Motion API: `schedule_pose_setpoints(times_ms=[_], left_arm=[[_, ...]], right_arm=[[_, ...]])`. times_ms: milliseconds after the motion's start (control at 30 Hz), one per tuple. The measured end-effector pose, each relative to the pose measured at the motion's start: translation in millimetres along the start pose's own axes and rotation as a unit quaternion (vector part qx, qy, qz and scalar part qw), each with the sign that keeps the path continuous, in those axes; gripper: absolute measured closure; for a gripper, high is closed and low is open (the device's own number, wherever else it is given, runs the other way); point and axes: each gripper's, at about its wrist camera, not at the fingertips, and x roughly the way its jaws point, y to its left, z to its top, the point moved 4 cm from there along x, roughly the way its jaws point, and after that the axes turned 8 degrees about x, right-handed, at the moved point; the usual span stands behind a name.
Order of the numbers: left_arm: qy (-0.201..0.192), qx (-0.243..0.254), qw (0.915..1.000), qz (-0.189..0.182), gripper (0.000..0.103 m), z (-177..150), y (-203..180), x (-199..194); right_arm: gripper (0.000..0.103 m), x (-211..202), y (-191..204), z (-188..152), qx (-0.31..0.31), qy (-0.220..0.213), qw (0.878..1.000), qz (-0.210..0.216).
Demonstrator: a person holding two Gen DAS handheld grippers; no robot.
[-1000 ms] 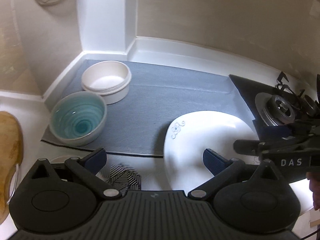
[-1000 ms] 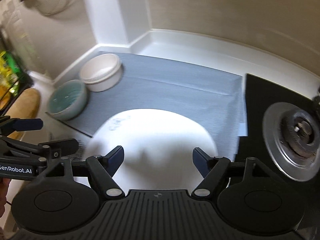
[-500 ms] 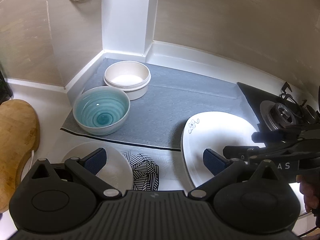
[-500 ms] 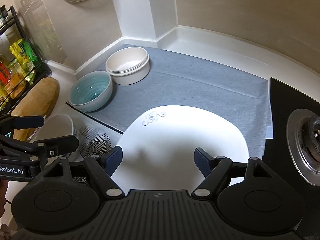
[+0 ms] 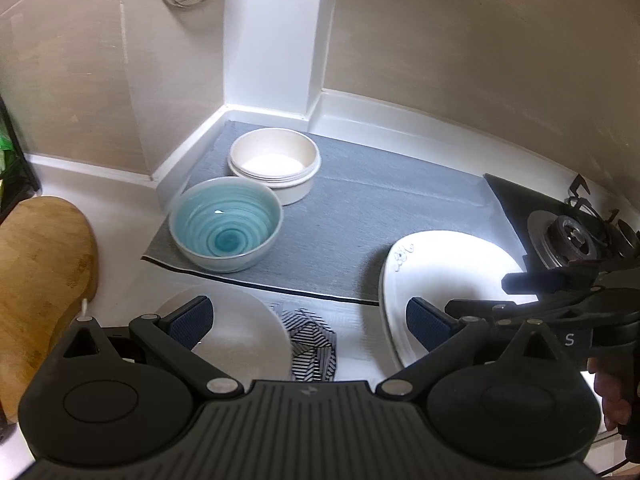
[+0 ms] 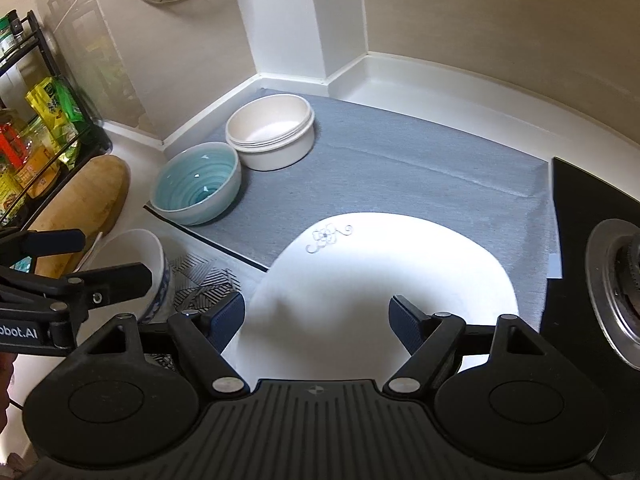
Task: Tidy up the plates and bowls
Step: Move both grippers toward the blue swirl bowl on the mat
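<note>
- Over the last second both wrist views widened: the small white bowl (image 5: 240,332) with the blue-patterned outside and the black-and-white patterned mat (image 5: 312,340) under it came into the left view, where earlier only a sliver of them showed.
- The left gripper (image 5: 308,320) sat just above that bowl with its fingers spread wide and nothing between them; one fingertip overlapped the bowl's rim in the picture, but contact could not be told.
- The right gripper (image 6: 316,318) hovered over the large white plate (image 6: 384,280), fingers likewise wide apart and gripping nothing.
- The plate lay half on the grey mat (image 6: 400,168), half off its near edge; the teal bowl (image 5: 226,228) and the stacked cream bowls (image 5: 276,164) stood touching at the mat's far-left corner.
- Judged from this, both hands had drawn back to pick a next piece, probably the small bowl or the plate.
- The plate's near edge was hidden behind the right gripper's body and its surface glared white; the small bowl's base was cut off by the left gripper; the stove burner (image 6: 616,280) ran out of frame.
</note>
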Motion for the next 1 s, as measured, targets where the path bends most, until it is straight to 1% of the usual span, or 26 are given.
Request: schedule_pose_setpoints(times_ms=[133,333,467,600,767,900,1000], left_arm=[[0.004,-0.013,0.9997,0.018,0.0,-6.3,15.9,-8.8],[0.031,-0.058,0.9967,0.047,0.0,-20.4,51.2,-11.7],[0.035,-0.084,0.9938,0.065,0.0,-21.5,73.8,-12.2],[0.032,-0.112,0.9906,0.072,0.0,-15.0,98.4,-11.0],[0.035,-0.138,0.9869,0.077,0.0,-5.0,127.7,-5.2],[0.032,-0.138,0.9873,0.072,0.0,2.9,144.1,-0.8],[0.025,-0.128,0.9897,0.058,0.0,13.2,149.6,5.0]], right_arm=[[0.022,4.4,11.5,2.7,-0.009,0.003,1.0,0.012],[0.022,14.2,30.7,7.3,-0.023,0.008,0.999,0.037],[0.022,23.0,41.3,15.3,-0.023,0.011,0.998,0.051],[0.022,33.3,47.1,31.2,-0.004,0.012,0.998,0.061],[0.022,45.5,52.2,49.2,0.014,0.004,0.998,0.057],[0.022,53.4,55.1,60.2,0.027,-0.005,0.999,0.047],[0.022,55.4,56.5,67.4,0.039,-0.011,0.998,0.037]])
